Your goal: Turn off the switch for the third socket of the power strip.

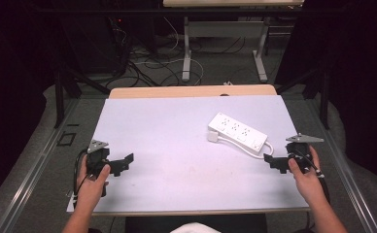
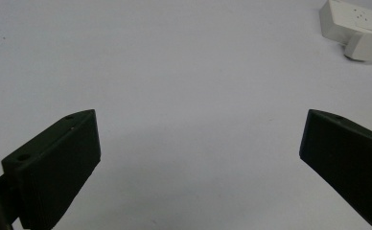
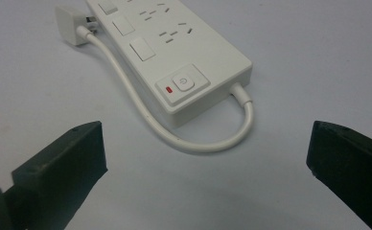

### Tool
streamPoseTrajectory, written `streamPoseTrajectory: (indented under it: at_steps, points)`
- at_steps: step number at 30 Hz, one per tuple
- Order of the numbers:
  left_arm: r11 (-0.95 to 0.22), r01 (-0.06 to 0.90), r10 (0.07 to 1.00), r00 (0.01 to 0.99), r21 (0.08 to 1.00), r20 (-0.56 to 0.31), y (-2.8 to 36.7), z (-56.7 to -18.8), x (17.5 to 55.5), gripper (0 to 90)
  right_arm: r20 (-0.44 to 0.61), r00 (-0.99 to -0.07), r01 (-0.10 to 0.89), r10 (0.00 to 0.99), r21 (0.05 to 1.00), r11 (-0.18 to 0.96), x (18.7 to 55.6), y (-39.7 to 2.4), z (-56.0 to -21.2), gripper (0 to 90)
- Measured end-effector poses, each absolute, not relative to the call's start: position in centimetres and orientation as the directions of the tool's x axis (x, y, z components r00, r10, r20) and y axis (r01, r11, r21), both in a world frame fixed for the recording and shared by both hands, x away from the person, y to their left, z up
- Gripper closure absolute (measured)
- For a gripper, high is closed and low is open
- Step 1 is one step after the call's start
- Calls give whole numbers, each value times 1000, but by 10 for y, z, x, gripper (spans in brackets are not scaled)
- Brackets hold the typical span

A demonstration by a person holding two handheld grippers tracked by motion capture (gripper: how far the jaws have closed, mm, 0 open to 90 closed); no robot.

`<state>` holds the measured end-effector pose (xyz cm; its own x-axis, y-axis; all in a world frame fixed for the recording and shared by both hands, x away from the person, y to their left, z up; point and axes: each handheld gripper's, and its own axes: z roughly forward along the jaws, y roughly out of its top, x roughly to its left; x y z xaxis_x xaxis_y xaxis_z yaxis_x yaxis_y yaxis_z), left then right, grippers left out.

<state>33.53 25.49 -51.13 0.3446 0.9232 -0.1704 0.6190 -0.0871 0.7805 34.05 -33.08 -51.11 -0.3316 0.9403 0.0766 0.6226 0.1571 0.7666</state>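
A white power strip [image 1: 236,131] lies flat on the white table sheet at the right, with several sockets and a power button [image 3: 182,83] at its near end. Its white cable [image 3: 193,142] loops from that end back along the side to a white plug [image 3: 72,25] lying beside the far end; the plug [image 2: 364,45] also appears in the left gripper view. My right gripper [image 1: 273,161] is open just short of the strip's near end, nothing between its jaws. My left gripper [image 1: 124,163] is open at the front left over bare sheet.
The white sheet [image 1: 177,145] covers a wooden table [image 1: 191,91]. Beyond the far edge stand table legs [image 1: 187,53] and loose cables on the floor [image 1: 152,68]. Dark metal frame posts [image 1: 59,92] flank both sides.
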Motion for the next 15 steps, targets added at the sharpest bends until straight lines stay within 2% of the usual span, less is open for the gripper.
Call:
streamPoseTrajectory:
  at_steps: [15]
  points:
    - [-94,622,921,351,777,-169,253,-513,336,3,78,-278,638,957,760,123,336,-351,-532,4]
